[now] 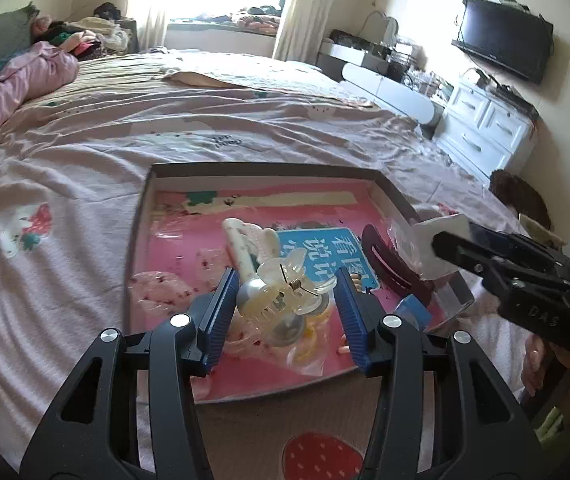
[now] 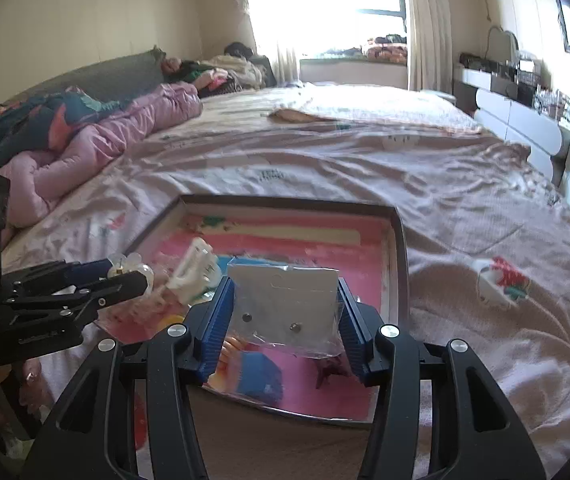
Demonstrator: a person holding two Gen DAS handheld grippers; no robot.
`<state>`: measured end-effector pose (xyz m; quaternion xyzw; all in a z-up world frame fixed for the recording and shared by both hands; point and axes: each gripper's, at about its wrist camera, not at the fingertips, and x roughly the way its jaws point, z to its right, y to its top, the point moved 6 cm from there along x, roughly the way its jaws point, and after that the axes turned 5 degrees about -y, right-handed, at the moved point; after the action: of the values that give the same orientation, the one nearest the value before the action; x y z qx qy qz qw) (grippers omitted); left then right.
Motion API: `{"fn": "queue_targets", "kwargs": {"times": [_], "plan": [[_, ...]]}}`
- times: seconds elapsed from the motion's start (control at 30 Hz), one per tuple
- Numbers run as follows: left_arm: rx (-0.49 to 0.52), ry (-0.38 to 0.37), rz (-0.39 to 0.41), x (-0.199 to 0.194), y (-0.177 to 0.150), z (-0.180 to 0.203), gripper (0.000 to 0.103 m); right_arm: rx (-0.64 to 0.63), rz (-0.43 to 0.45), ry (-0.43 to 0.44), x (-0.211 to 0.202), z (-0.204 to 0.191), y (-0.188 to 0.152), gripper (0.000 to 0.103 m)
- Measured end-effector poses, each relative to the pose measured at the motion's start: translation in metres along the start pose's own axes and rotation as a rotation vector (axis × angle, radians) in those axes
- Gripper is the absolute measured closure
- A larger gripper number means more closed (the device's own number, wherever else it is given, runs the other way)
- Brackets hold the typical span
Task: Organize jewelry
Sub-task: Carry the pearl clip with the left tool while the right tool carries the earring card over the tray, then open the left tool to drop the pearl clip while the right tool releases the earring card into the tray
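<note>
Here, your left gripper (image 1: 287, 300) pinches a clear claw clip (image 1: 281, 292): the blue pads (image 1: 221, 312) press on it from both sides, and the clip hangs above the tray (image 1: 245, 170), its spring facing up. In the right wrist view the same gripper (image 2: 125, 276) comes in from the left edge with the clip (image 2: 133, 266) at its tip. Your right gripper (image 2: 283, 316) holds an earring card (image 2: 285, 300) in a clear bag; its pads (image 2: 217, 328) bear on the two side edges, the card stands roughly upright, and two small studs (image 2: 271, 322) show on its face. In the left wrist view that gripper (image 1: 445, 246) enters from the right with the card (image 1: 441, 228) near the tray's right rim. The tray sits on the bed (image 1: 85, 152), its floor a pink printed sheet with a blue label. Lying in the tray: a cream claw clip (image 1: 245, 240) near the middle, a dark red clip (image 1: 389, 264) toward the right side, a small blue box (image 1: 411, 312) just beside it, and some yellow and pale pieces (image 1: 309, 344) under the held clip, too blurred to tell apart. A hand (image 1: 537, 364) shows at the right edge under the right gripper.
</note>
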<state>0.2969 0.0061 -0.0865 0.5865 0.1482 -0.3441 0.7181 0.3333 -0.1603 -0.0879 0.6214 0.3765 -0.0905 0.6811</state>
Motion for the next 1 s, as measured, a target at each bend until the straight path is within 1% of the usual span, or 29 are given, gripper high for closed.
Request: {"fn": "queue_targets", "kwargs": {"times": [0.13, 0.33, 0.47, 0.57, 0.6, 0.63, 0.73, 0.8, 0.9, 0.97, 1.0], "plan": [[0.010, 0.000, -0.023, 0.012, -0.003, 0.002, 0.062, -0.002, -0.042, -0.013, 0.017, 0.006, -0.009, 0.055], [0.015, 0.020, -0.061, 0.022, -0.013, 0.001, 0.062, 0.021, -0.094, -0.023, 0.034, 0.012, -0.020, 0.054], [0.015, 0.024, -0.072, 0.023, -0.016, 0.001, 0.062, 0.025, -0.095, -0.013, 0.033, 0.010, -0.022, 0.048], [0.017, 0.027, -0.076, 0.023, -0.017, 0.002, 0.062, 0.026, -0.091, -0.011, 0.030, 0.009, -0.022, 0.046], [0.018, 0.027, -0.078, 0.023, -0.017, 0.003, 0.062, 0.033, -0.089, -0.010, 0.028, 0.010, -0.022, 0.043], [0.019, 0.027, -0.078, 0.022, -0.018, 0.004, 0.061, 0.041, -0.087, -0.007, 0.026, 0.011, -0.022, 0.043], [0.026, 0.029, -0.070, 0.019, -0.017, 0.007, 0.051, 0.053, -0.079, -0.003, 0.021, 0.013, -0.022, 0.041], [0.028, 0.032, -0.063, 0.016, -0.017, 0.009, 0.049, 0.064, -0.067, -0.006, 0.014, 0.015, -0.021, 0.037], [0.026, 0.036, -0.054, 0.009, -0.016, 0.011, 0.048, 0.082, -0.045, 0.001, 0.002, 0.018, -0.020, 0.034], [0.026, 0.038, -0.046, 0.004, -0.015, 0.012, 0.041, 0.089, -0.027, 0.004, -0.009, 0.019, -0.020, 0.030], [0.026, 0.040, -0.037, 0.000, -0.014, 0.013, 0.040, 0.089, -0.020, 0.002, -0.013, 0.019, -0.020, 0.028]]}}
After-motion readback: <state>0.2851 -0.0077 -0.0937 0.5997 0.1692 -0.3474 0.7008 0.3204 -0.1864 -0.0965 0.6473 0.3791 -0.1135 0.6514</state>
